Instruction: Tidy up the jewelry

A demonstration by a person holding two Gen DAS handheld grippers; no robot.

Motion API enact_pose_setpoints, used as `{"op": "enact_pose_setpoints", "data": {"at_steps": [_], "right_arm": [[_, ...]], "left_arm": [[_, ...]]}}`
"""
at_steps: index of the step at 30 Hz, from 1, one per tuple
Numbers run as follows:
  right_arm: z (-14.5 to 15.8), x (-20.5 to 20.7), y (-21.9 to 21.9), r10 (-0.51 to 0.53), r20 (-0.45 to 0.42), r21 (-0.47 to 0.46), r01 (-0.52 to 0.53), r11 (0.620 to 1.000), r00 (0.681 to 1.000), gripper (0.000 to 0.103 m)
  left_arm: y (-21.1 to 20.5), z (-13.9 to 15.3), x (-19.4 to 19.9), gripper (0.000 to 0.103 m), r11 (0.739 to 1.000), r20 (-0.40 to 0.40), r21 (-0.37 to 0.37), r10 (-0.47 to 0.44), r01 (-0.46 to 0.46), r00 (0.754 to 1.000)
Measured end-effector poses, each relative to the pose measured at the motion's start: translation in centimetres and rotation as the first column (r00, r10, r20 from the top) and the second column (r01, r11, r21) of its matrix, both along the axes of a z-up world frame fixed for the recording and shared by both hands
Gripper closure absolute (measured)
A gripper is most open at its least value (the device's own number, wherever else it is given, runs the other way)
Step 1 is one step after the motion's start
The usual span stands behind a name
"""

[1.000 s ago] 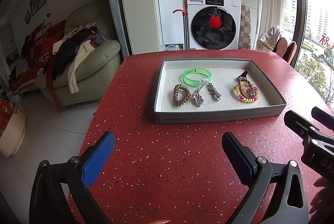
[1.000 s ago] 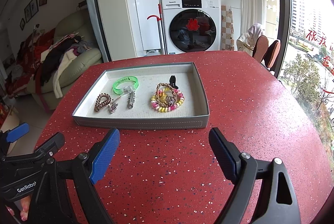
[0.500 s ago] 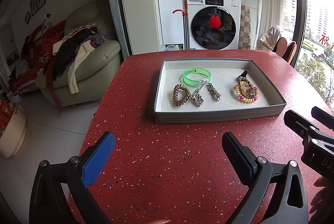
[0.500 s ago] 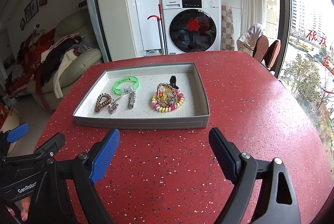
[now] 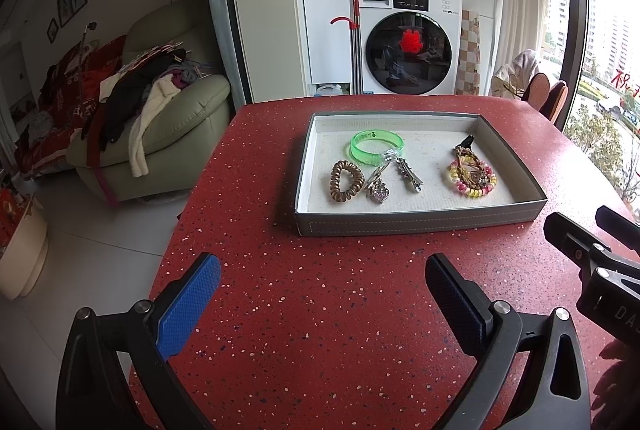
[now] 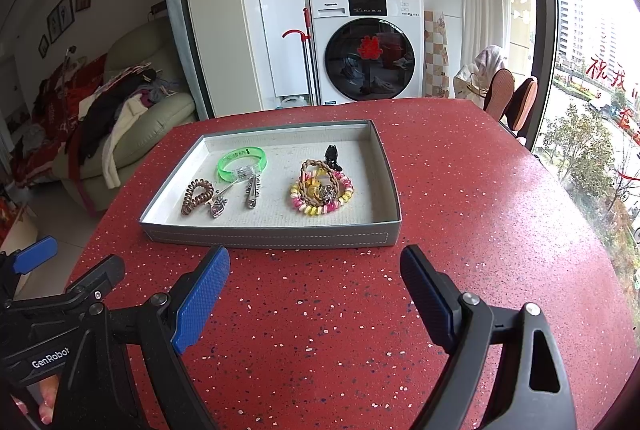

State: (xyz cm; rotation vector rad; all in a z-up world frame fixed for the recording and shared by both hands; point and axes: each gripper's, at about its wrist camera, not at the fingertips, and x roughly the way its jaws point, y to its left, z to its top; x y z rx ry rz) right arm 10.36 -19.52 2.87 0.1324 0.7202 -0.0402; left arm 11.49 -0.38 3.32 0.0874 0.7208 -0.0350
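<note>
Both the left gripper (image 5: 320, 286) and right gripper (image 6: 314, 276) gaped wide, holding nothing, short of the shallow grey tray (image 6: 276, 236). The translucent green bangle (image 6: 241, 162) touched the silver hair clip (image 6: 251, 189), so a careless pinch risked dragging both.

Both wrist views face the tray (image 5: 420, 220) (side by side).

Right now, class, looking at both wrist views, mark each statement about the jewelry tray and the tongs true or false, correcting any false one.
1. The green bangle lies inside the grey tray. True.
2. The left tongs grip the brown spiral hair tie. False: they are open and empty, short of the tray.
3. The beaded bracelet lies on the red table outside the tray. False: it lies in the tray.
4. The right tongs are open. True.
</note>
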Motion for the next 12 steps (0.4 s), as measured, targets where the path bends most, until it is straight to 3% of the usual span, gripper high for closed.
{"op": "enact_pose_setpoints", "data": {"at_steps": [12], "right_arm": [[-0.03, -0.06, -0.05, -0.002, 0.001, 0.000, 0.002, 1.000, 1.000, 0.014]], "left_arm": [[0.34, 0.10, 0.07, 0.000, 1.000, -0.001, -0.008, 0.008, -0.008, 1.000]]}}
